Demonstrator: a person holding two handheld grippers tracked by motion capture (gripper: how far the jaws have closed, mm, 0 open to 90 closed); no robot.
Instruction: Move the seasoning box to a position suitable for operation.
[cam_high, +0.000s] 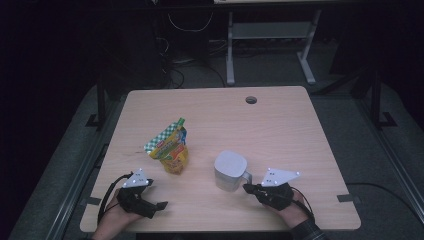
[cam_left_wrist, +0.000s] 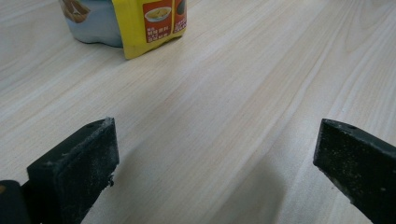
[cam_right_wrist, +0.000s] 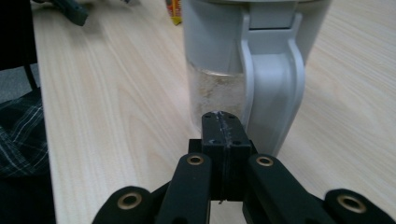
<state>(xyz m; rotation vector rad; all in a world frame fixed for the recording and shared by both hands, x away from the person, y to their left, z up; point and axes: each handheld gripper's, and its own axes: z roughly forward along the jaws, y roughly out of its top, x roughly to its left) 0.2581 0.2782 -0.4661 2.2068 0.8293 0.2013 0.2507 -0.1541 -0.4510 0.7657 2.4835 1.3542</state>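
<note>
Right gripper (cam_right_wrist: 223, 128) is noted clenched, nothing held, tips at jug (cam_high: 230, 171) handle; left gripper (cam_left_wrist: 215, 158) spread wide nr pouch (cam_high: 170, 146).

On the pale wooden tabletop (cam_high: 280, 125), the white plastic jug with a handle (cam_high: 231, 171) stands just ahead of my right hand-held gripper (cam_high: 247, 188). The yellow-and-green food pouch (cam_high: 170, 146) stands to the jug's left, beyond my left hand-held gripper (cam_high: 161, 205).

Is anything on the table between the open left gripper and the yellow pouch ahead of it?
Nothing visible: from the left gripper bare table runs up to the yellow pouch. The jug stands off to the side.
</note>
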